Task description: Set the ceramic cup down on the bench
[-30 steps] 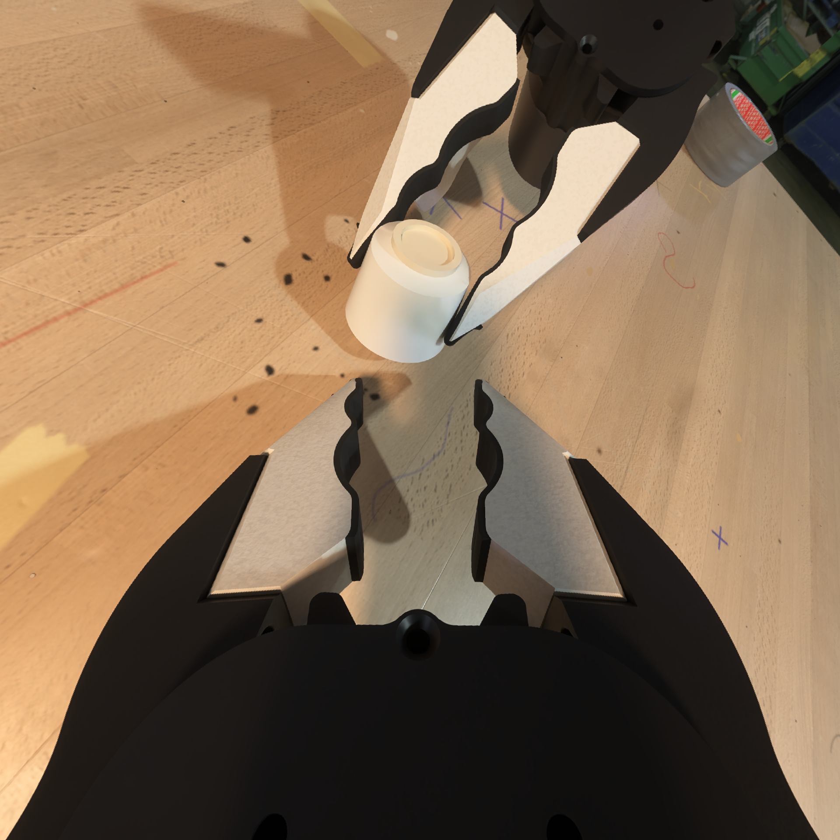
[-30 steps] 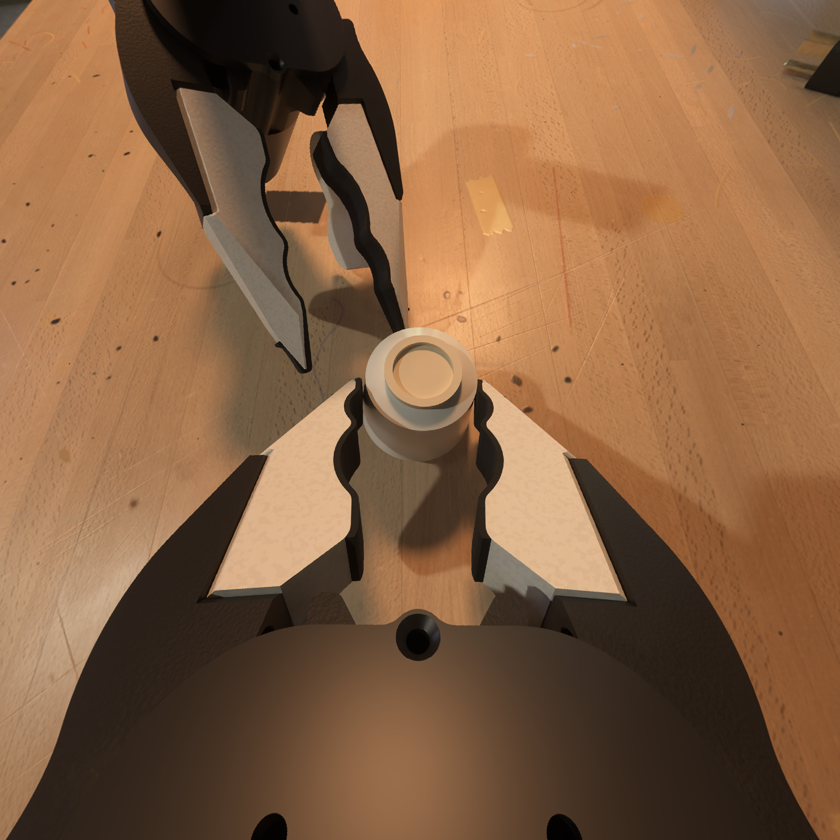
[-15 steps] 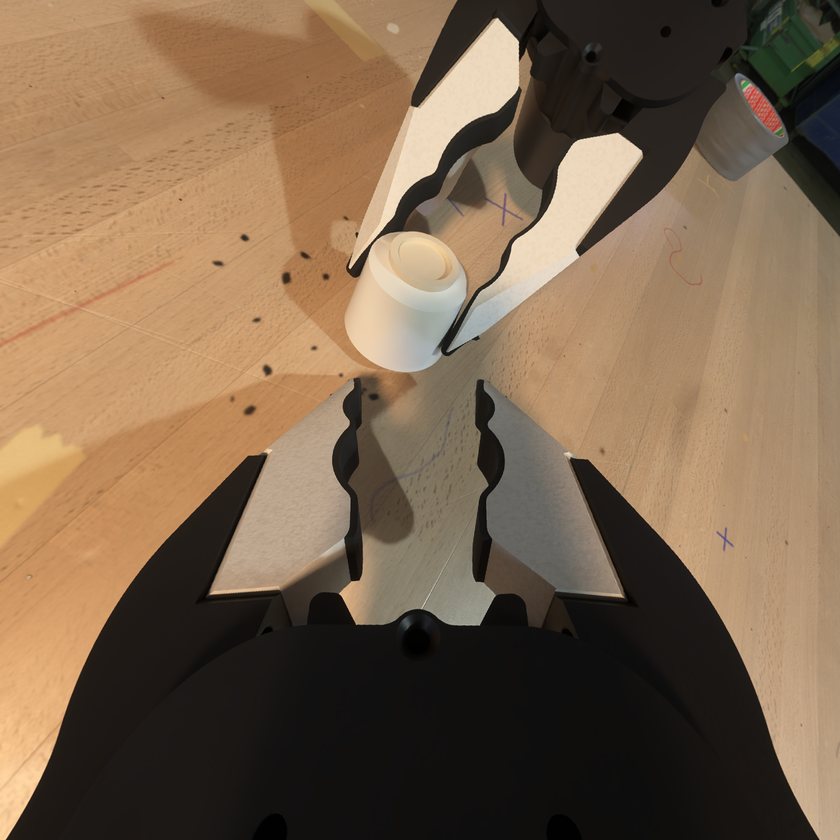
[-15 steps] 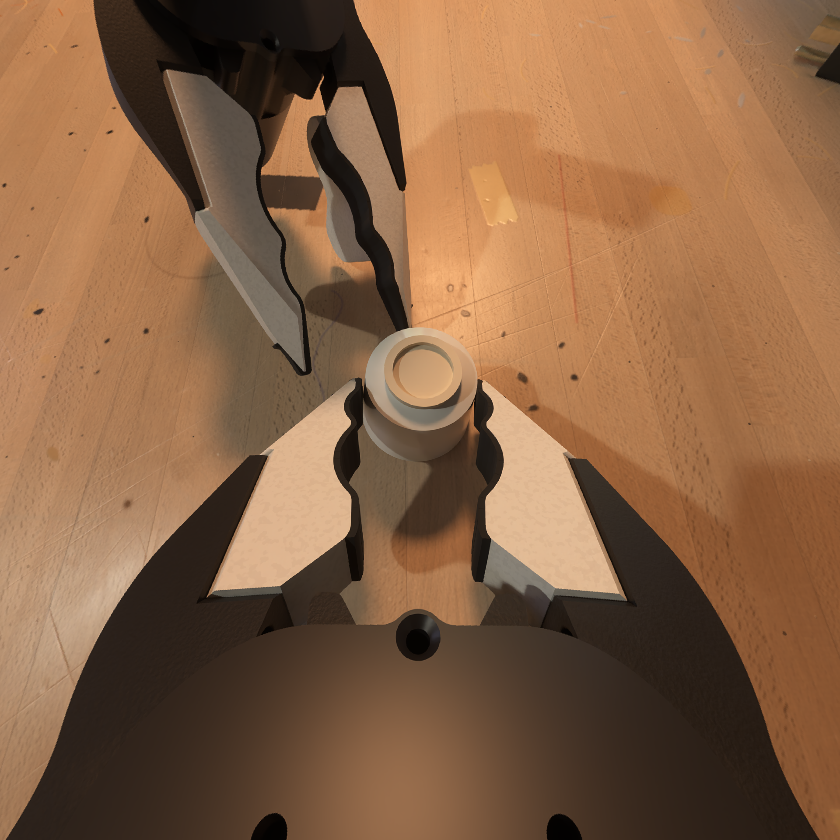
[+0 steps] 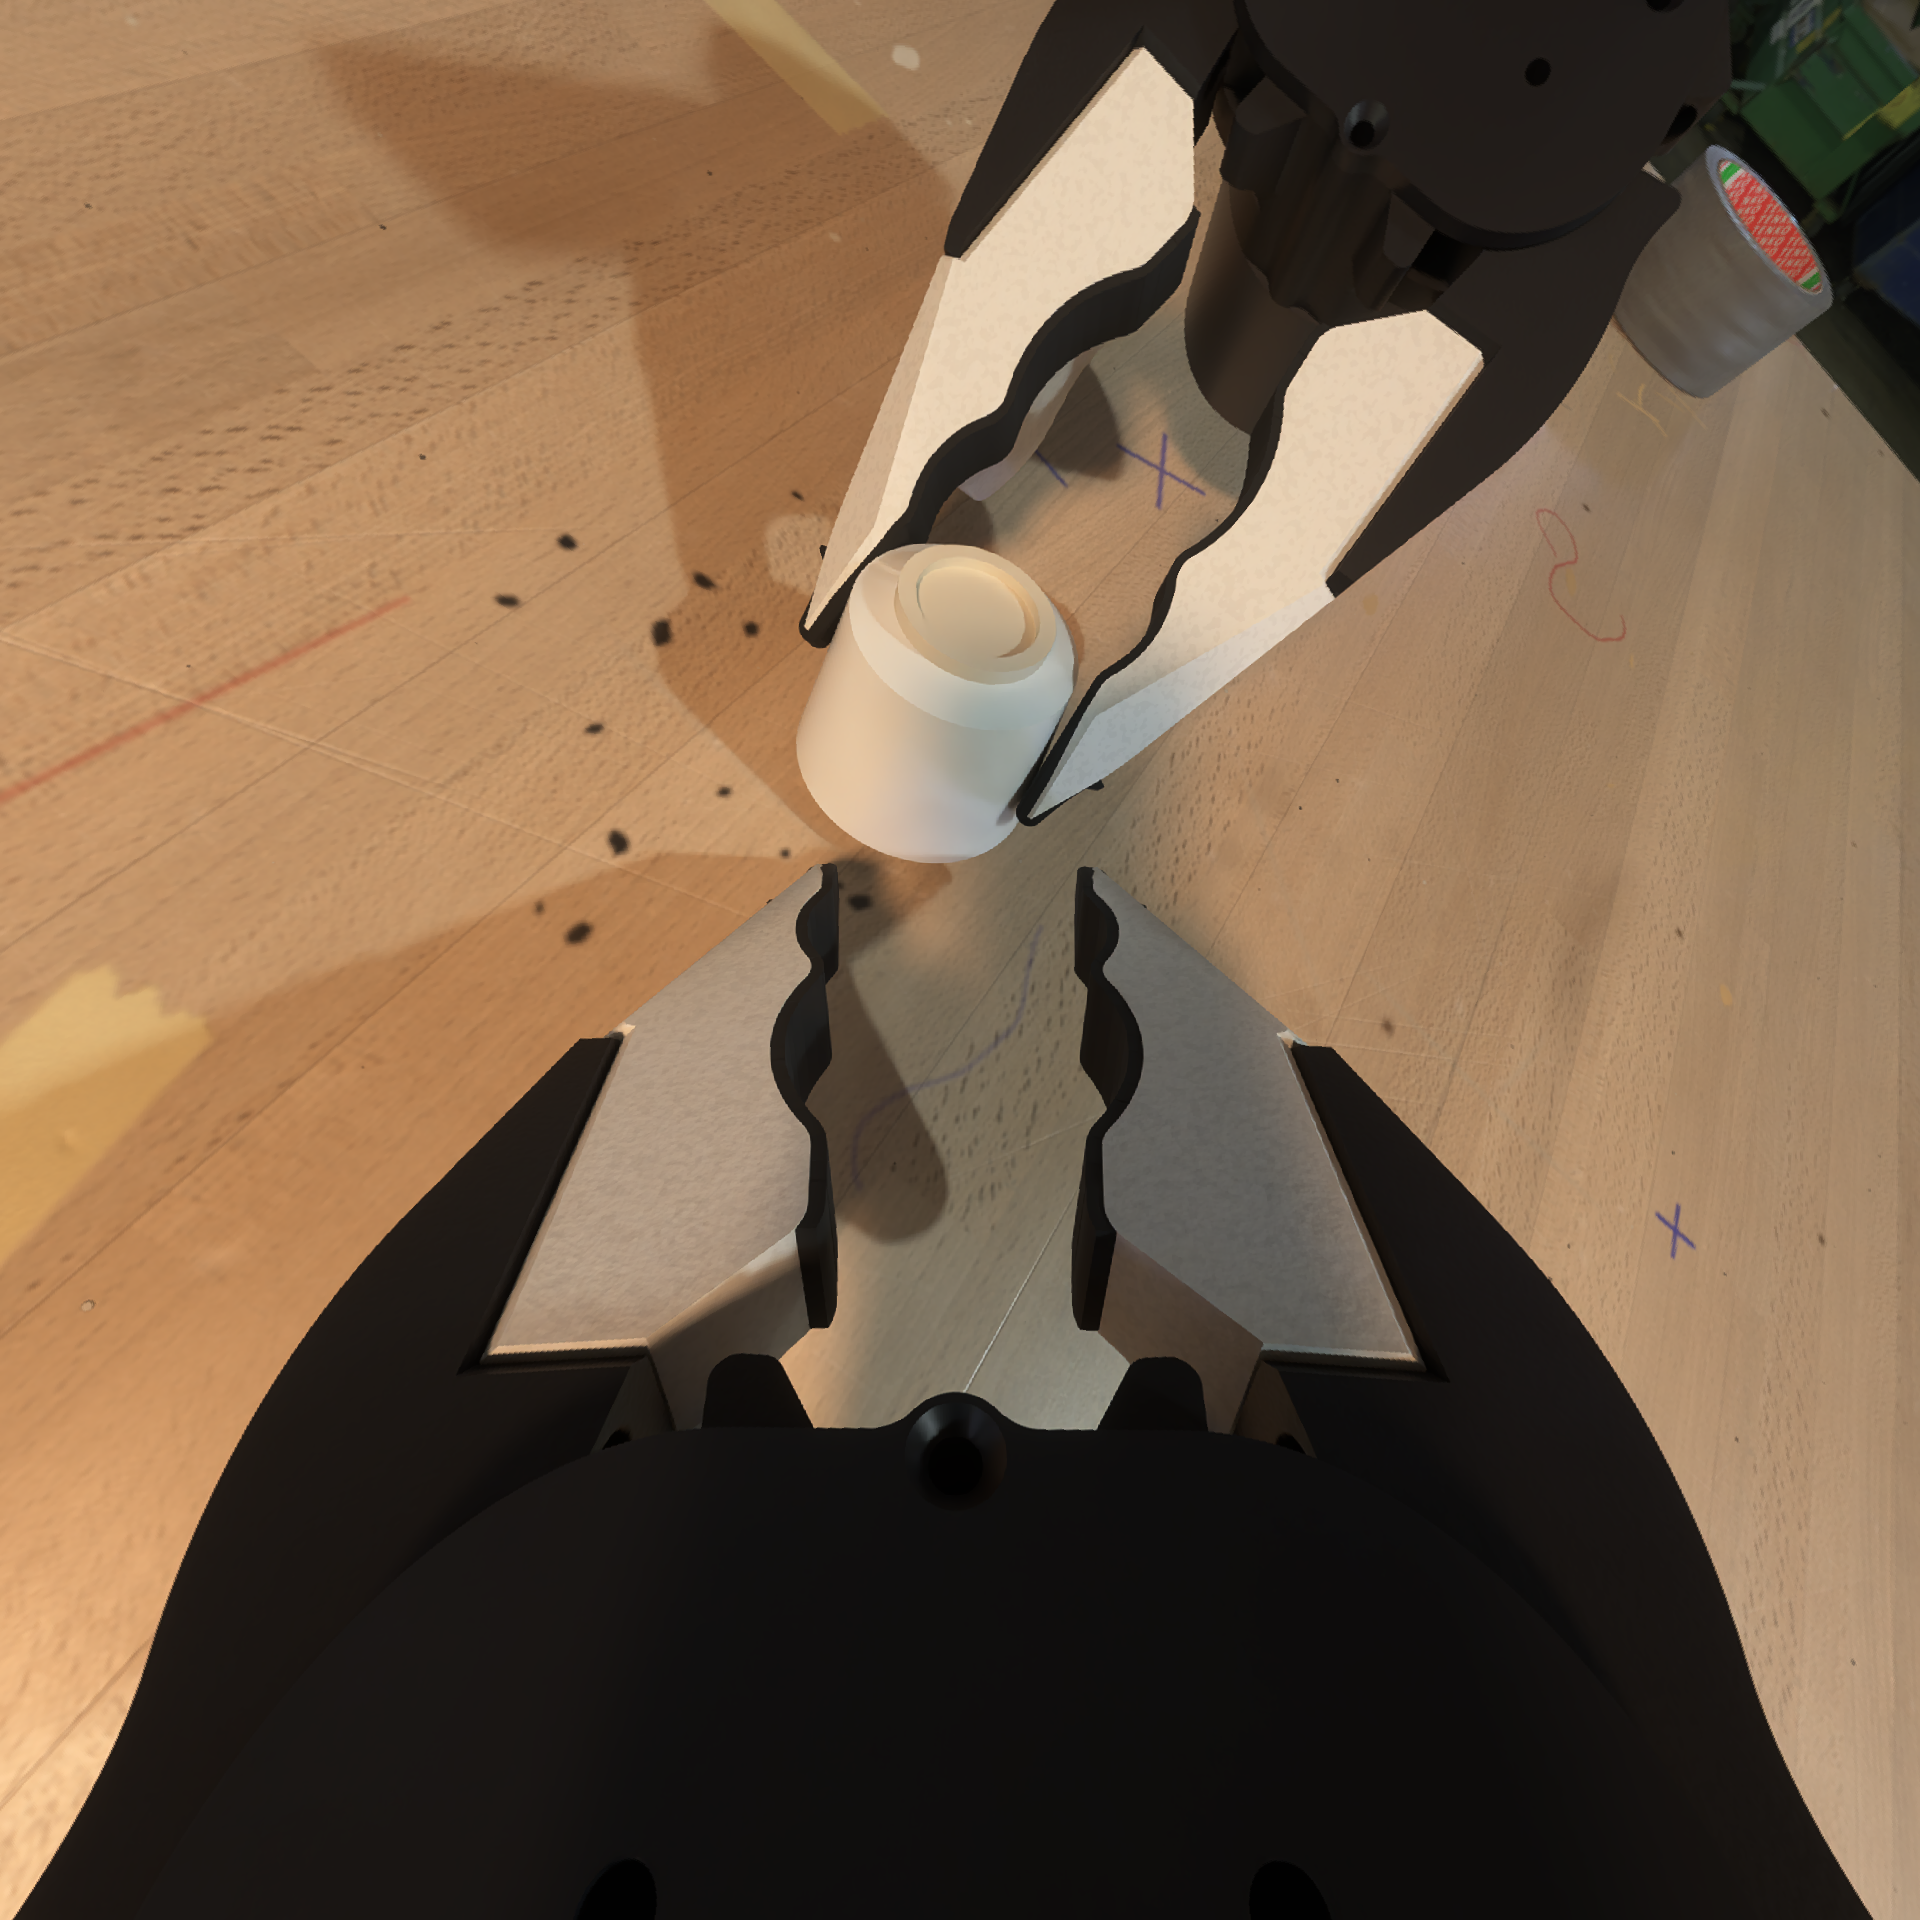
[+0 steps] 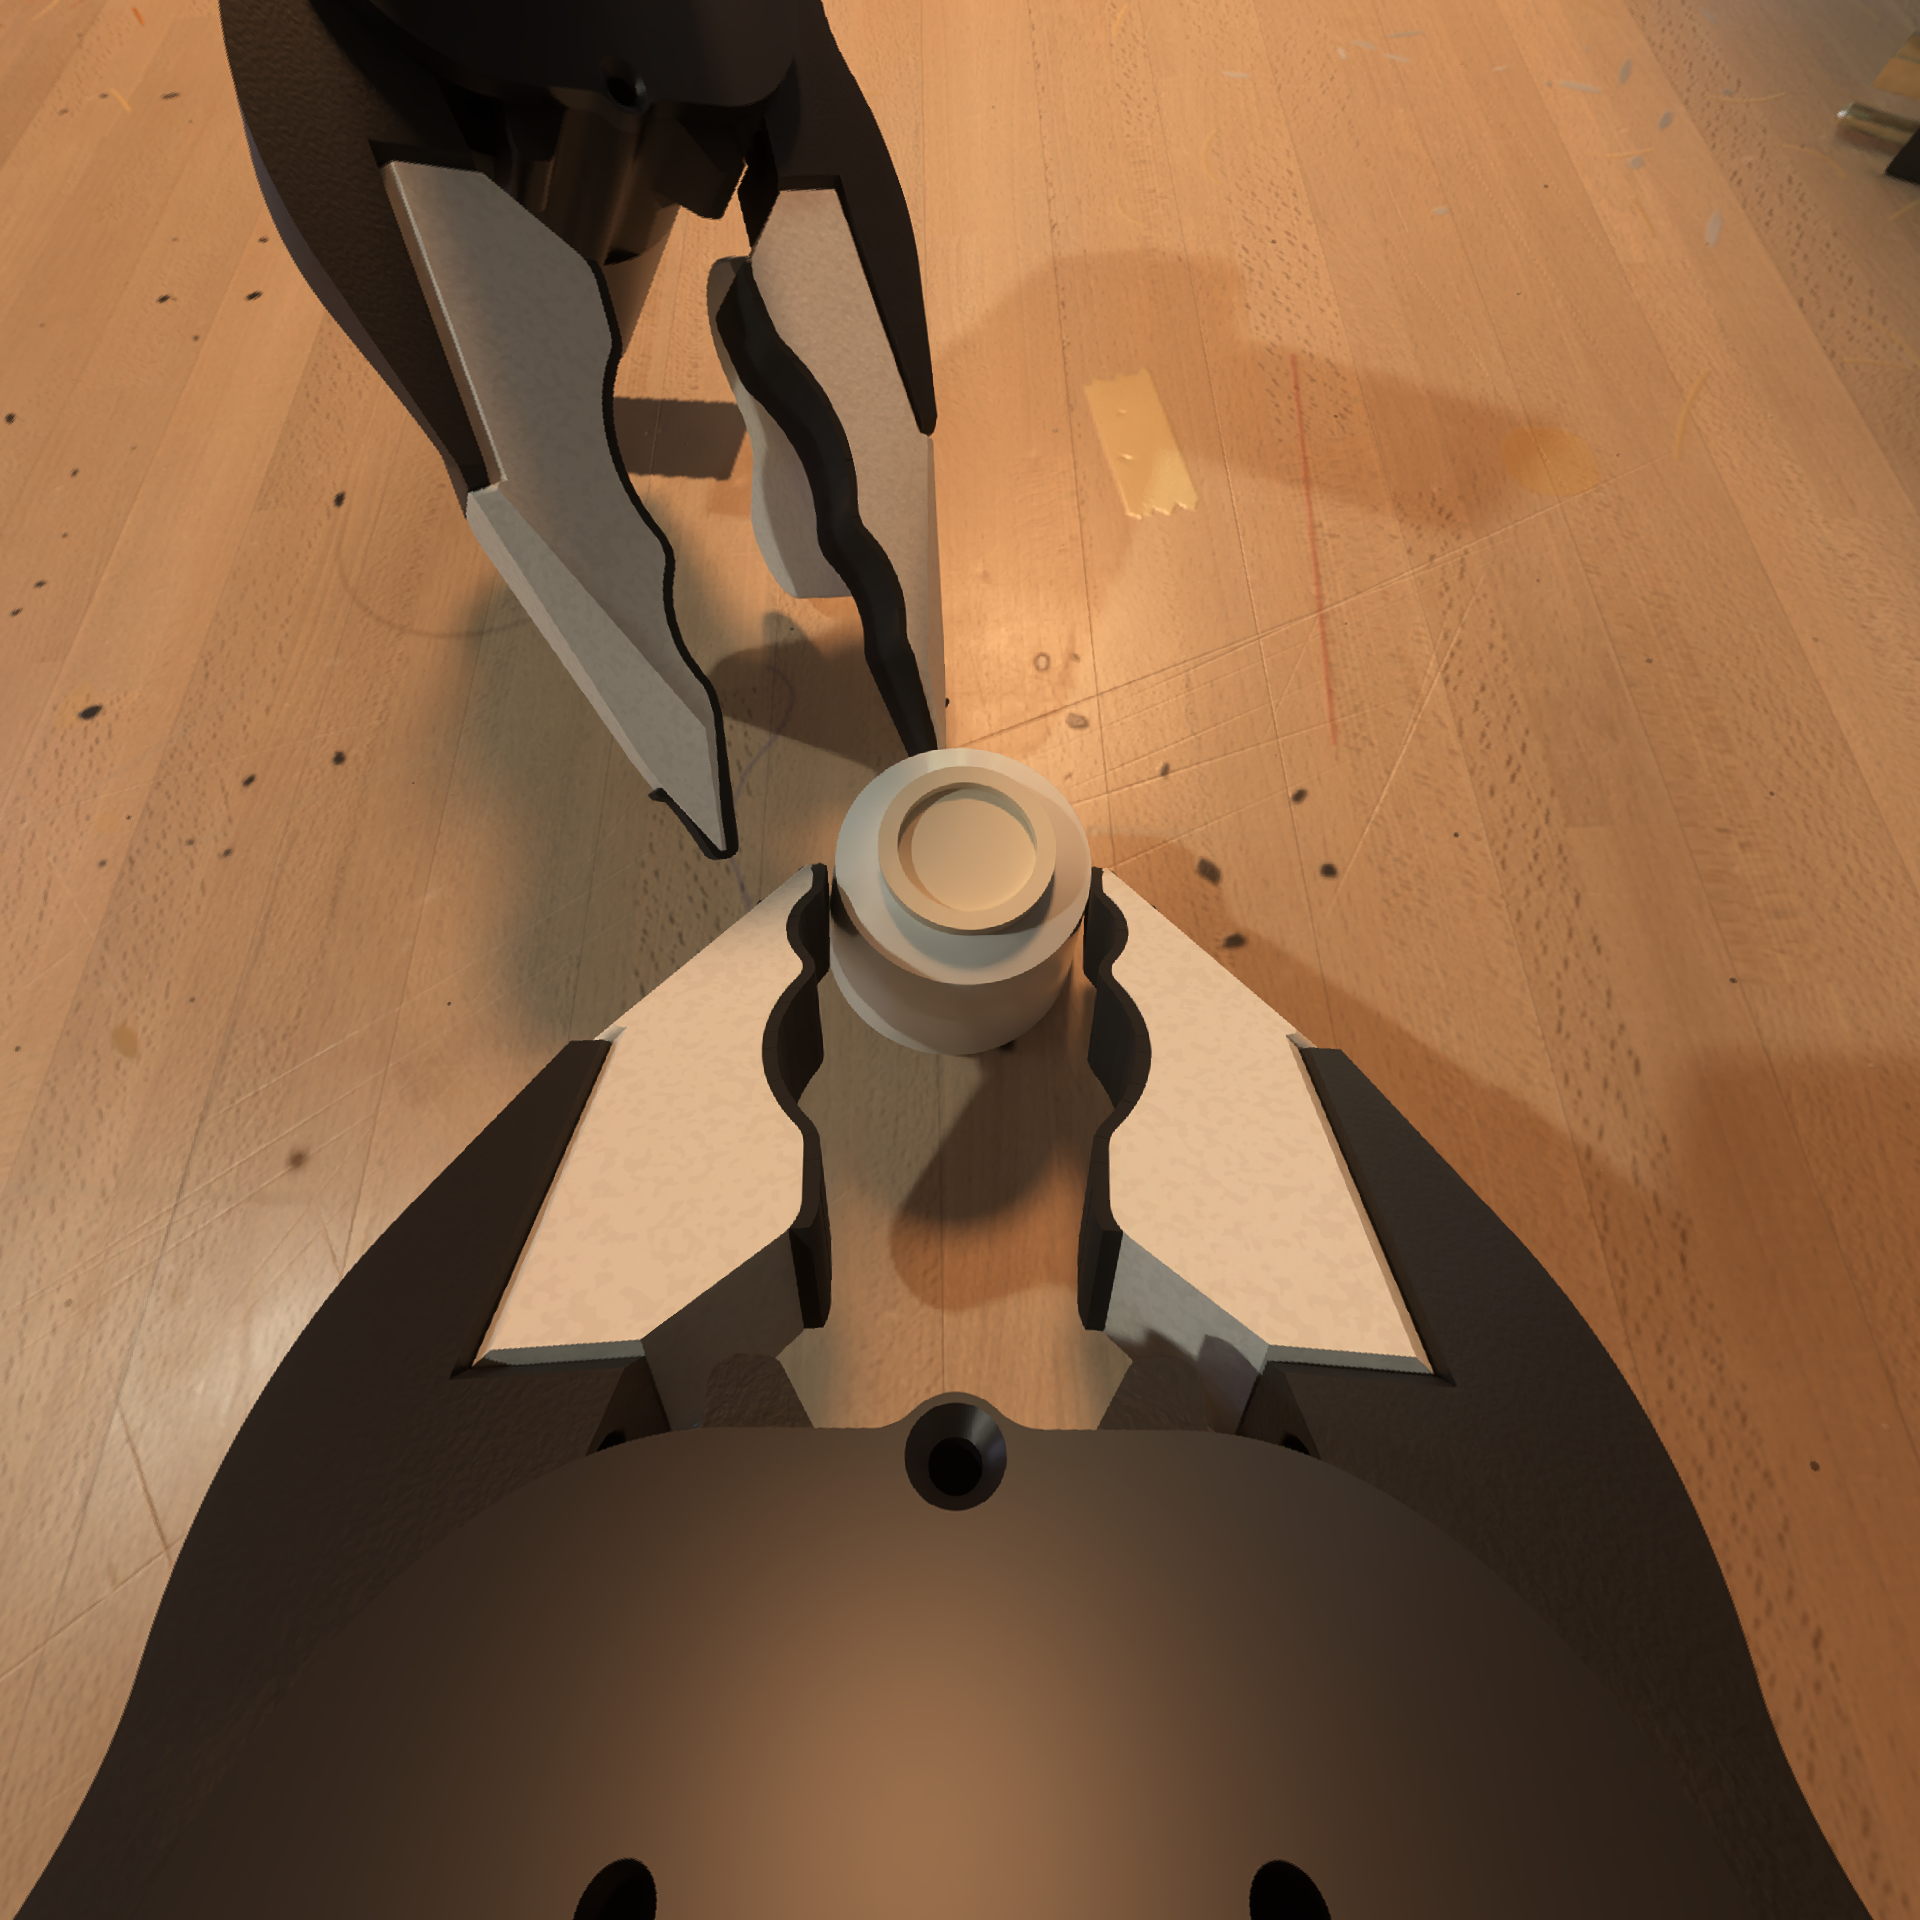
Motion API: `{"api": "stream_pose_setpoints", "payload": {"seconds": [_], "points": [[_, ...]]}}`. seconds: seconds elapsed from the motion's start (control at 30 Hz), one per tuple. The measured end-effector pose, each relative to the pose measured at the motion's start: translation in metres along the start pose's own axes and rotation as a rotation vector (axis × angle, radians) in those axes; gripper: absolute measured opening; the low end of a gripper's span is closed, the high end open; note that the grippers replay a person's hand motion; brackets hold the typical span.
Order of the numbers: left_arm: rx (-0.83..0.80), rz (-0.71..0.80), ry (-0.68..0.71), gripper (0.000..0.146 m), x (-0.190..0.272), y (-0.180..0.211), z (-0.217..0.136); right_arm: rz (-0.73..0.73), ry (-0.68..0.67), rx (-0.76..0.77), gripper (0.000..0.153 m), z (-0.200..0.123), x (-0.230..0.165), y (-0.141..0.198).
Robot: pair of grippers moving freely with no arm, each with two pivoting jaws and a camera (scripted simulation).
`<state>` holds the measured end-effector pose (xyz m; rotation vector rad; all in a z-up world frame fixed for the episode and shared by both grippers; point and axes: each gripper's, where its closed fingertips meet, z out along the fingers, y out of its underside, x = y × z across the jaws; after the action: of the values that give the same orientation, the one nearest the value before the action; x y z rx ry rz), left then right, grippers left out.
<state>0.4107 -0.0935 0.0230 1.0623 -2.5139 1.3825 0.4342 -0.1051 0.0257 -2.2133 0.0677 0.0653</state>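
The ceramic cup (image 6: 956,914) is cream-coloured and upside down, its foot ring facing the camera. My right gripper (image 6: 958,883) is shut on it at the fingertips and holds it just above the wooden bench (image 6: 1507,987), with a shadow below it. In the left wrist view the cup (image 5: 925,727) sits tilted between the right gripper's fingers (image 5: 1174,675). My left gripper (image 5: 956,883) is open and empty, its tips just short of the cup. It also shows in the right wrist view (image 6: 821,790), close beside the cup's far left.
A grey tape roll with a red core (image 5: 1725,281) stands near the bench's far right edge, with green equipment beyond it. Yellow tape scraps (image 5: 83,1060) (image 6: 1138,447), dark specks and pen marks lie on the wood.
The right gripper with the cup has drawn closer to the bench and the left gripper. In the left wrist view the cup has tipped a little more. Both jaws keep their width.
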Motion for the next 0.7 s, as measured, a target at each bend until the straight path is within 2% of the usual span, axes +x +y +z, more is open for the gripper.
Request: {"api": "stream_pose_setpoints", "payload": {"seconds": [0.7], "points": [[-0.011, 0.056, -0.028, 0.047, 0.0014, 0.0004, 0.0020, 0.035, -0.031, -0.013, 0.049, 0.0021, -0.0006, 0.0005]]}}
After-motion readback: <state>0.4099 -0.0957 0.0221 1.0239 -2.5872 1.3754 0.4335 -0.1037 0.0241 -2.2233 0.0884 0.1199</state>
